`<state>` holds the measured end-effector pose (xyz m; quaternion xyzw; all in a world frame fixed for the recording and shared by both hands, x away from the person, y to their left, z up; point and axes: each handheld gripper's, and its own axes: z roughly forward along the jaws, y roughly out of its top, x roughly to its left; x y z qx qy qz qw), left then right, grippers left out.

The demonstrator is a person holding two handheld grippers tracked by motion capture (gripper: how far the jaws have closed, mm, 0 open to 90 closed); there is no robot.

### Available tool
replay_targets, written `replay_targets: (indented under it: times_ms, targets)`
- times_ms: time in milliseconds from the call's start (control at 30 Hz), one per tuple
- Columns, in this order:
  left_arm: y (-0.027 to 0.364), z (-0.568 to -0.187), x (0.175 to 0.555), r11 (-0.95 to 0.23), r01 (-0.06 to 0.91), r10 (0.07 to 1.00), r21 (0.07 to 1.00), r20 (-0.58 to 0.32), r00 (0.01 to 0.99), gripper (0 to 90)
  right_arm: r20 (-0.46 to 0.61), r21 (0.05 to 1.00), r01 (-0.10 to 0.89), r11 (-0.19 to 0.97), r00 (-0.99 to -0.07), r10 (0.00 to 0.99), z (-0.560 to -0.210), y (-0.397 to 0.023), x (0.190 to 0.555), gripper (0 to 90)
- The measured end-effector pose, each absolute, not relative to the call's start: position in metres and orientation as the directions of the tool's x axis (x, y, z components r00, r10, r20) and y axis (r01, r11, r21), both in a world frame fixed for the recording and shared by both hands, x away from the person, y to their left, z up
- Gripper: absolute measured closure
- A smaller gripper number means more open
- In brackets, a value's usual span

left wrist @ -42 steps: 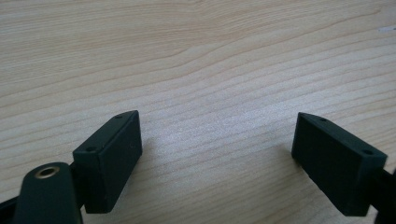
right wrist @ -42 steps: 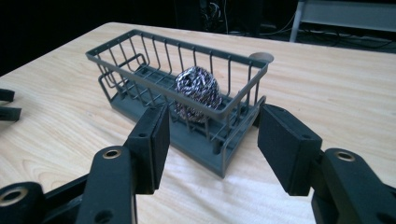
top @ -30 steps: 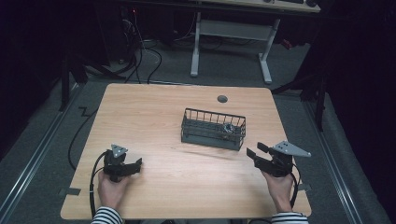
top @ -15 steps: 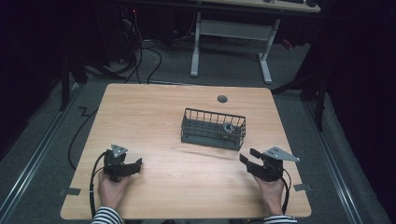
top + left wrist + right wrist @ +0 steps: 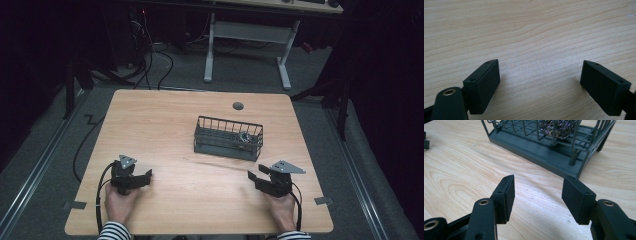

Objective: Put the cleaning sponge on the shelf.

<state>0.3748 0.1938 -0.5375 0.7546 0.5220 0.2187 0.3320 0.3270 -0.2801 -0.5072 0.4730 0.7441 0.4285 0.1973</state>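
Right gripper view reveals a metal scourer (image 5: 558,128) inside the wire basket (image 5: 541,147); no writing is legible. Both grippers (image 5: 142,177) (image 5: 256,179) sit spread, empty.

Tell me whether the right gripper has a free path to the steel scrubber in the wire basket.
Probably yes, from above. The right gripper is open with bare table before it, but the wire basket walls stand around the steel scrubber; the basket top looks open.

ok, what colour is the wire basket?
Dark grey wire basket, clearest in the right gripper view.
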Motion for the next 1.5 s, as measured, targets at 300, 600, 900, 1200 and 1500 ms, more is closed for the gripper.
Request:
replay_targets:
  times_ms: [300, 600, 900, 1200, 1500]
  targets:
    - [0.194, -0.537, 0.375, -0.235, 0.643, 0.933, 0.729, -0.016, 0.359, 16.5, 0.093, 0.8, 0.559, 0.219, -0.476, 0.875, -0.517, -0.269, 0.33, 43.7]
    - [0.194, -0.537, 0.375, -0.235, 0.643, 0.933, 0.729, -0.016, 0.359, 16.5, 0.065, 0.767, 0.591, 0.251, -0.461, 0.885, -0.525, -0.265, 0.331, 41.9]
    - [0.194, -0.537, 0.375, -0.235, 0.643, 0.933, 0.729, -0.016, 0.359, 16.5, 0.017, 0.744, 0.595, 0.304, -0.471, 0.882, -0.531, -0.258, 0.334, 41.0]
    - [0.194, -0.537, 0.375, -0.235, 0.643, 0.933, 0.729, -0.016, 0.359, 16.5, -0.014, 0.73, 0.598, 0.331, -0.472, 0.882, -0.531, -0.255, 0.335, 40.2]
    - [0.193, -0.537, 0.374, -0.235, 0.643, 0.933, 0.729, -0.015, 0.359, 16.4, -0.021, 0.728, 0.599, 0.334, -0.467, 0.884, -0.531, -0.255, 0.335, 37.3]
